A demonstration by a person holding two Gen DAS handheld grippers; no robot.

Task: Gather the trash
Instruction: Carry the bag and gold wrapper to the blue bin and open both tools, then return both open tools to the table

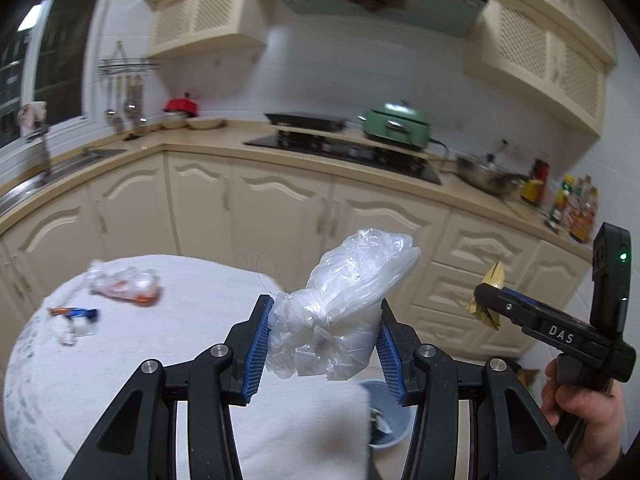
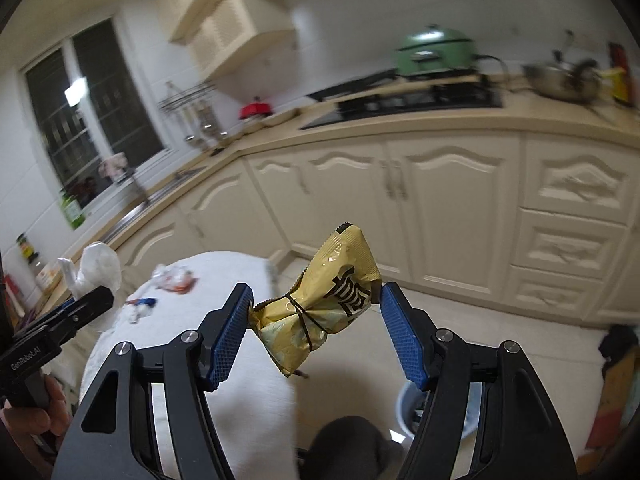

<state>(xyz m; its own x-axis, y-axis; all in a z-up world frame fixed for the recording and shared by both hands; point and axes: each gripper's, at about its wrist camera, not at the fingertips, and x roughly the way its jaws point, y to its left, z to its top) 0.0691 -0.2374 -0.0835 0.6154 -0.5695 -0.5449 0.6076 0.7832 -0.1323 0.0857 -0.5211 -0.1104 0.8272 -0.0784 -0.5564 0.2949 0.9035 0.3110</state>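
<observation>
Your left gripper (image 1: pixel 324 338) is clamped on a knotted clear plastic bag (image 1: pixel 340 300), its long axis leaning up to the right; your right gripper (image 2: pixel 316 322) pinches a tied yellow wrapper (image 2: pixel 320 304), tilted likewise. Both hang over the white-clothed table (image 1: pixel 168 360) edge, above the blue bin (image 1: pixel 386 412); more wrappers (image 1: pixel 124 286) lie beyond on the cloth.
</observation>
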